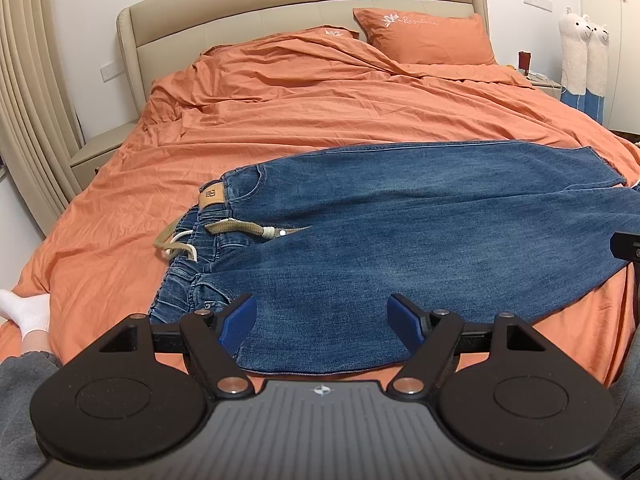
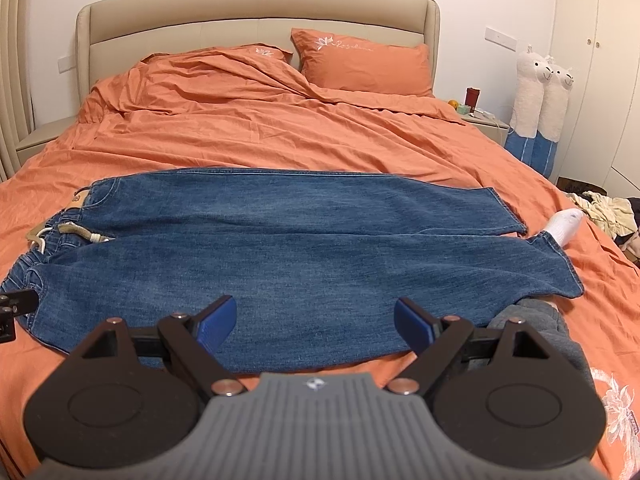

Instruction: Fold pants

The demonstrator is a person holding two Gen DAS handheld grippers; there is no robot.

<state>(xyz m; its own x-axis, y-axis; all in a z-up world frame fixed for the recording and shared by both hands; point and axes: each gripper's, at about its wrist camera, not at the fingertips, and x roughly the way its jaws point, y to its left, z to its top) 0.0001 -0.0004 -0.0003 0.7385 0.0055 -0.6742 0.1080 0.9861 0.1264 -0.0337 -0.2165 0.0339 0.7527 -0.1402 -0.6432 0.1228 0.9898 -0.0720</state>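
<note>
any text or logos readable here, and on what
White script beside a flower on the pillow: too blurred to read.
Dark mark on the tan waist patch of the jeans: too small to read.
Round emblem on each hand-held gripper body: a symbol, no letters.
Nothing else carries text.

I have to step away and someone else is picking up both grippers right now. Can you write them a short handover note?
Left gripper: open, empty, near the waistband end of the jeans.
Right gripper: open, empty, at the jeans' near edge, towards the leg end.
Jeans: spread flat across the orange bed cover, waistband and drawstring to the left, leg hems to the right. The two legs lie side by side.
Done: laid out and smoothed.
Left: every fold. Perhaps begin by bringing one leg over the other.
</note>
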